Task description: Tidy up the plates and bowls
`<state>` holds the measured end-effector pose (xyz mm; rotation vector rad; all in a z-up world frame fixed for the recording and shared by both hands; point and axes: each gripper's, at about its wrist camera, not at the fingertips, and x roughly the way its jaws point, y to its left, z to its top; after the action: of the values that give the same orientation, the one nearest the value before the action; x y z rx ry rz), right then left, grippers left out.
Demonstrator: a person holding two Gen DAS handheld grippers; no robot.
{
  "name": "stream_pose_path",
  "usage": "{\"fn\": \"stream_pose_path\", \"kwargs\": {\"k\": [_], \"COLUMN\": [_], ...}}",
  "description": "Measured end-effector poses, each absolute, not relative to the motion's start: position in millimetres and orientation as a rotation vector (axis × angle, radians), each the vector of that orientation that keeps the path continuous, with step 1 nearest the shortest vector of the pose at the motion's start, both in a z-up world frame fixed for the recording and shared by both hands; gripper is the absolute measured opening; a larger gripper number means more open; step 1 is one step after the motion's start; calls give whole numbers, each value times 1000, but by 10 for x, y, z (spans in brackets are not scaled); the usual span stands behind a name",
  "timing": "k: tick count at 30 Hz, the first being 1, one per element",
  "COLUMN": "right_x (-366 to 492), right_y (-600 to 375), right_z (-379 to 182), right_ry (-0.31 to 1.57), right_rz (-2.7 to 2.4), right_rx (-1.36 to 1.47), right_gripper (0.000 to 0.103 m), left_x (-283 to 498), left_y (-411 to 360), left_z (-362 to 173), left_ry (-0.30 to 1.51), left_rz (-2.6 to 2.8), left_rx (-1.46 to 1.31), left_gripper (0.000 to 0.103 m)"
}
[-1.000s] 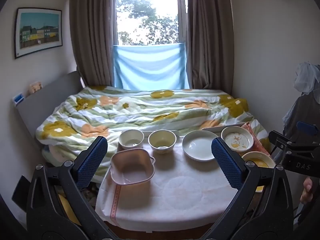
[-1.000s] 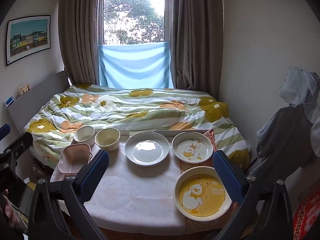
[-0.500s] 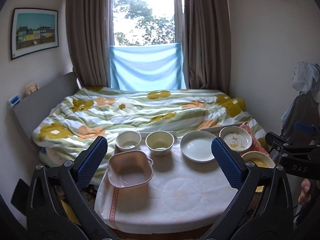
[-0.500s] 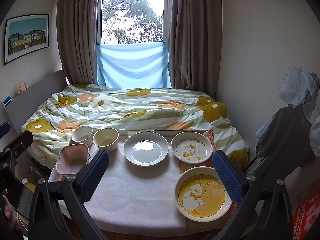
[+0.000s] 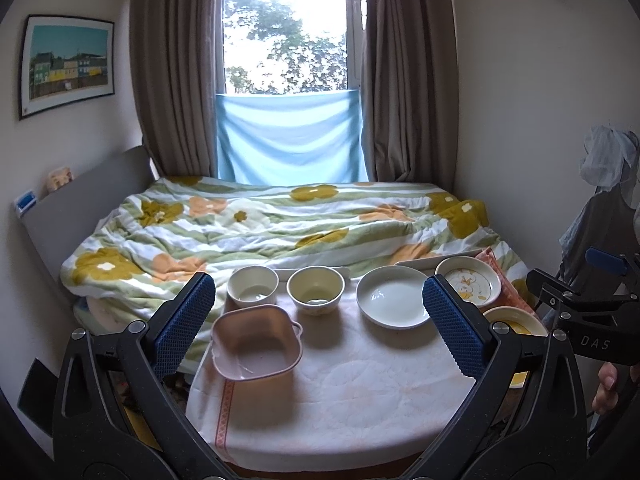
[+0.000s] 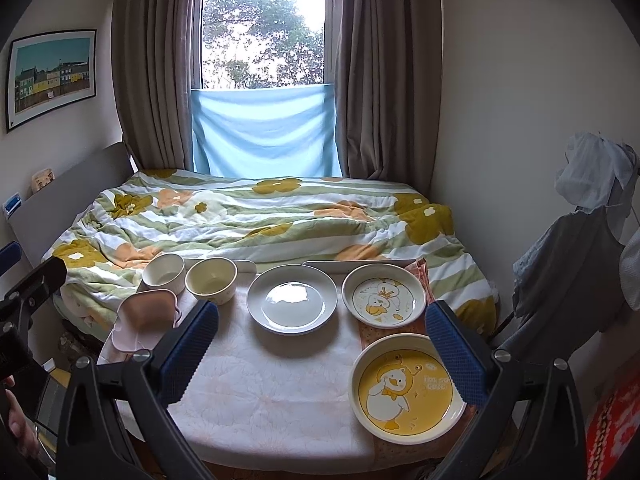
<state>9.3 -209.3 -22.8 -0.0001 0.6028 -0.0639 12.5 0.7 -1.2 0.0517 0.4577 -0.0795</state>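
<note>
On the cloth-covered table [image 5: 360, 400] stand a pink square bowl [image 5: 256, 344], a white bowl [image 5: 252, 285], a cream bowl [image 5: 316, 290], a plain white plate [image 5: 392, 302], a white duck plate [image 5: 468, 280] and a yellow duck plate [image 6: 406, 390]. My left gripper [image 5: 320, 320] is open and empty, held back from the table's near edge. My right gripper [image 6: 320, 350] is open and empty, also short of the dishes. The same dishes show in the right wrist view: pink bowl [image 6: 146, 316], white bowl [image 6: 164, 274], cream bowl [image 6: 211, 280], white plate [image 6: 292, 304], duck plate [image 6: 384, 300].
A bed with a flowered quilt [image 5: 280, 224] lies right behind the table. A flat white tray [image 6: 360, 266] rests at the table's far edge. Clothes hang on a chair [image 6: 580, 272] at the right. The window and curtains [image 6: 264, 80] are at the back.
Both views have shifted slightly; the dishes sit a little lower and to the left in the frames. No dish has moved. Both grippers stay open.
</note>
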Motion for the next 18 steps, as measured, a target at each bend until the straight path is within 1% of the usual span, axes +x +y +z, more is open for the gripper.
{"fn": "stream_pose_path", "kwargs": {"k": [18], "right_x": [90], "right_y": [-2035], "right_z": [-181], "right_ry": [598], "right_rz": [-54], "right_rx": [-18], "right_gripper": [103], "left_x": [89], "left_y": [71], "left_z": [-12], "left_ry": [463], "left_rz": [-77], "left_rx": [31], "left_gripper": [103]}}
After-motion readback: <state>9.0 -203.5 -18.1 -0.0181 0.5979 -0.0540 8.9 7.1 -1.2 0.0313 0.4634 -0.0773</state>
